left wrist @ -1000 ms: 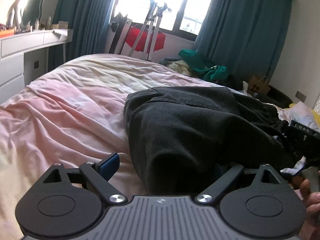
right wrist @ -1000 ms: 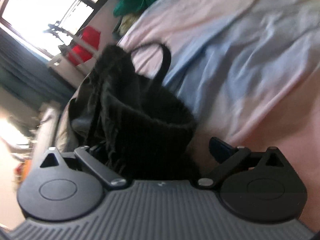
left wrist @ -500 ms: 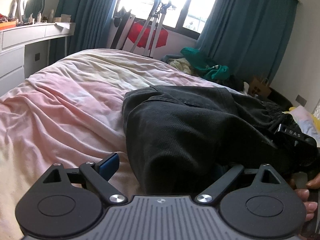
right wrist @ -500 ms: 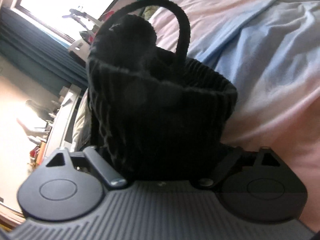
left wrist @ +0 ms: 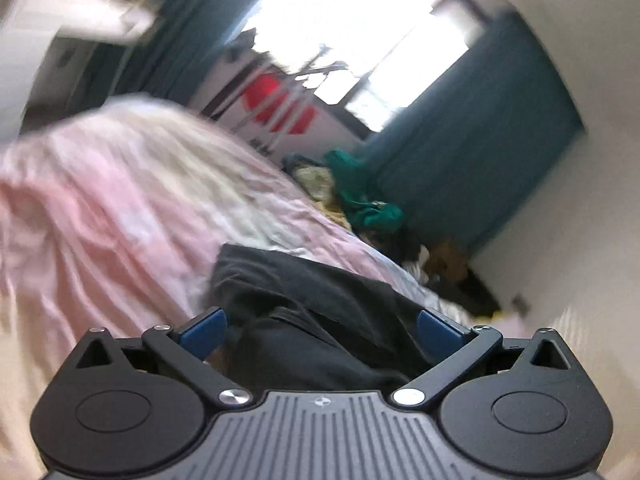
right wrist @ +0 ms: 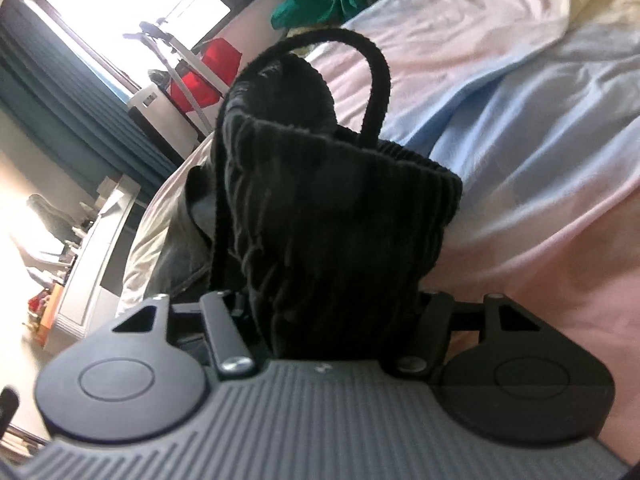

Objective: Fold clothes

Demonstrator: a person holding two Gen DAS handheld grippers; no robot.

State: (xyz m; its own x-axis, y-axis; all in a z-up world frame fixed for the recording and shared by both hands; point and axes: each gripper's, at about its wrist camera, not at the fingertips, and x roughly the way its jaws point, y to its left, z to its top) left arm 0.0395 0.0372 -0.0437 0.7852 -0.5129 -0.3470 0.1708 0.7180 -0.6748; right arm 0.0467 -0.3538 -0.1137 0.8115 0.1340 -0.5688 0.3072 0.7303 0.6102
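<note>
A black corduroy garment (left wrist: 312,312) lies crumpled on the pink bed cover (left wrist: 100,220). My left gripper (left wrist: 320,330) is open, its blue fingertips (left wrist: 202,330) wide apart on either side of the cloth, and the view is blurred. My right gripper (right wrist: 334,312) is shut on the garment's ribbed waistband (right wrist: 328,216), which stands bunched above the jaws. A black drawstring loop (right wrist: 374,76) arcs up from it.
The pink and blue cover (right wrist: 520,140) spreads to the right. A white dresser (right wrist: 92,272) stands at the left. A window (left wrist: 352,40), teal curtains (left wrist: 480,152), a red item on a rack (left wrist: 280,104) and green clothes (left wrist: 360,196) lie beyond the bed.
My left gripper has swung and tilted, and both blue fingertips now show around the cloth. My right gripper has closed on the waistband and lifted it upright.
</note>
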